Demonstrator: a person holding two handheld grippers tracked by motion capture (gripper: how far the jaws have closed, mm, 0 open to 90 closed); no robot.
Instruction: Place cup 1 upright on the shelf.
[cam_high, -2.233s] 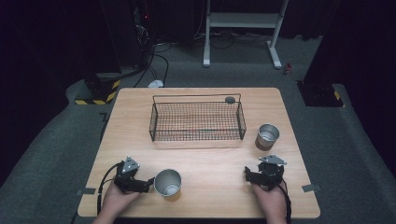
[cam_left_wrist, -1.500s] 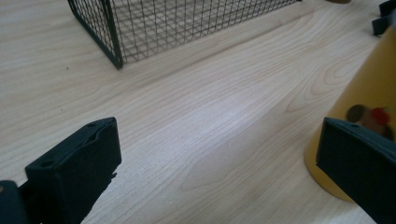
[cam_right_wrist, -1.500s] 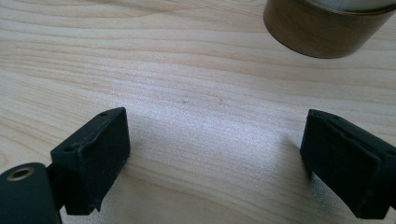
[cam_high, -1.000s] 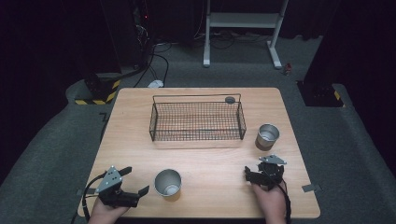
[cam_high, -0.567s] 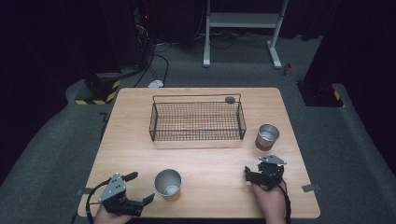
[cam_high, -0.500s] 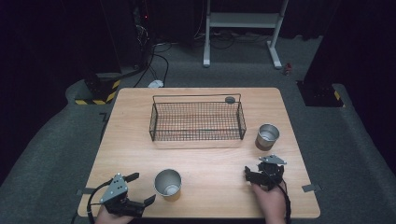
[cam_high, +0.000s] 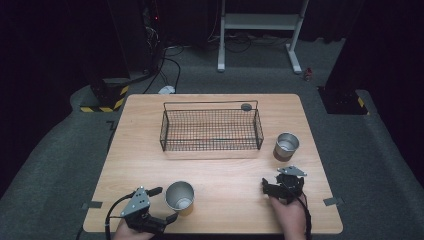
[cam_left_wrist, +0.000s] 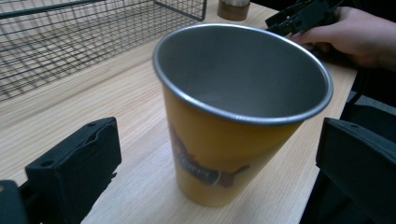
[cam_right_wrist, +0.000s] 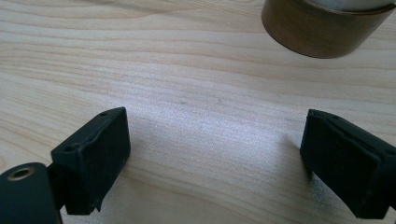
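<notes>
We hold the left claw (cam_high: 161, 206) released around the yellow cup (cam_left_wrist: 233, 116) near the desk's (cam_high: 220, 170) front edge, ready to grasp.

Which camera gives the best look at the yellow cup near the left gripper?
The left gripper view: the yellow cup stands upright close up between the open jaws, untouched, showing its steel inside and printed side. The high view shows the cup small from above, beside the left gripper. The right gripper view faces the brown cup instead.
</notes>
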